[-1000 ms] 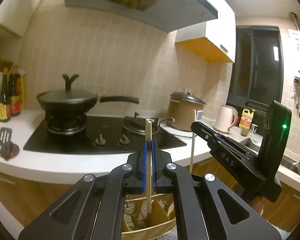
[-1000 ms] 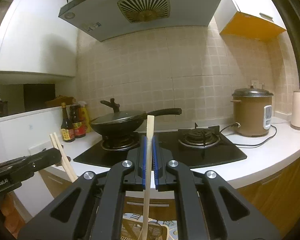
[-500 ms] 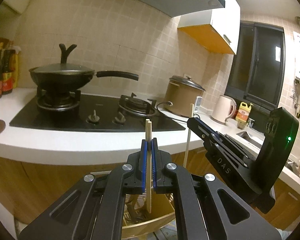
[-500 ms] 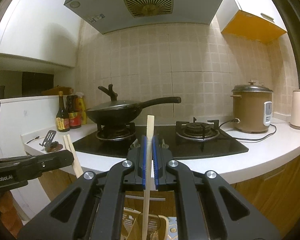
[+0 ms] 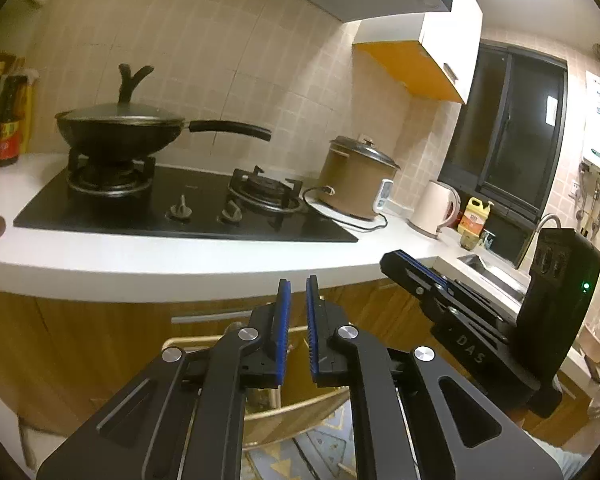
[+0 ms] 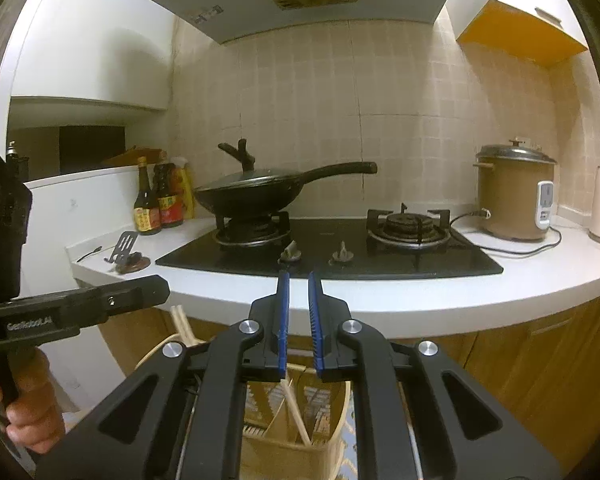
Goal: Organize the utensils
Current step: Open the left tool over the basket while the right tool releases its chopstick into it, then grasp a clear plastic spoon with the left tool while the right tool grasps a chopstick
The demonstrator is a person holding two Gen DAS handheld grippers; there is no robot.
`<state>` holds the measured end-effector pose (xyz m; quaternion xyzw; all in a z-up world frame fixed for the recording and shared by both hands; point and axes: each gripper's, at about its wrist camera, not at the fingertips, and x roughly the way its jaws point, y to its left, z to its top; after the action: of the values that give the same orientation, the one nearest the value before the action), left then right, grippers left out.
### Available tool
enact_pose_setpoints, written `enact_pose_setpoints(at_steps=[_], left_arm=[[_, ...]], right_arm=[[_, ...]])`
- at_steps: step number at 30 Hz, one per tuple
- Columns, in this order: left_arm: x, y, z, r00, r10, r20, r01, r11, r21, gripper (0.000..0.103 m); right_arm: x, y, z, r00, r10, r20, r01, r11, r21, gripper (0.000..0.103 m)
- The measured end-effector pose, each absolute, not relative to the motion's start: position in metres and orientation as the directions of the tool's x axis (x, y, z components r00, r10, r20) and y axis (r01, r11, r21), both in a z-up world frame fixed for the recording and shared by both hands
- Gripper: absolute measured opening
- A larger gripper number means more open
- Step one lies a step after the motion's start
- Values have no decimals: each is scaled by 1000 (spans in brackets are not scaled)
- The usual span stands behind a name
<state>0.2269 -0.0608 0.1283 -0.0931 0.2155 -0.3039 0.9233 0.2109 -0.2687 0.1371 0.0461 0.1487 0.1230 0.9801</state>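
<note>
Both the left gripper [image 5: 296, 328] and right gripper [image 6: 298, 324] are opening with nothing between their fingers, before a white tabletop [image 6: 420, 296] bearing a black hob [image 6: 328, 252]. Chopsticks [image 6: 296, 412] stand tilted in the basket [image 6: 336, 432] below.

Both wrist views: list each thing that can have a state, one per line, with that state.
Left gripper: jaws opening, nothing between them.
Right gripper: jaws opening, nothing between them.
Chopsticks: released, leaning in the holder.
Utensil holder: upright below both grippers.
Wok: lidded, on the left burner.
Right burner: bare, no flame visible.
Rice cooker: lid shut, cord attached.
</note>
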Motion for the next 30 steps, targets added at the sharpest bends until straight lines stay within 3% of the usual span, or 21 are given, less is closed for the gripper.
enact_pose_setpoints(at_steps=[3,5,7,13,20,30], left_arm=[[220,-54,130,719,-602,-348,516,797,-313,10],[212,-48,133,726,-594,-347,509,803,-311,14],[204,-42,136,724,-596,-348,508,802,-315,19],[172,-22,144,724,-583,-368,499,812,-303,26],[141,-14,137,700,-544,-464,484,838,-253,30],[129,-11,49,511,-424,-748,417,883,-215,30]], right_arm=[[202,-271,140,910,276,-310,-243,960,141,14],[194,-275,142,894,298,-334,-257,953,161,40],[188,-278,143,882,312,-353,-264,948,178,51],[165,-285,142,817,320,-481,-243,946,216,51],[138,-278,131,708,317,-631,-227,948,222,51],[114,-245,68,477,260,-839,-233,959,164,50]])
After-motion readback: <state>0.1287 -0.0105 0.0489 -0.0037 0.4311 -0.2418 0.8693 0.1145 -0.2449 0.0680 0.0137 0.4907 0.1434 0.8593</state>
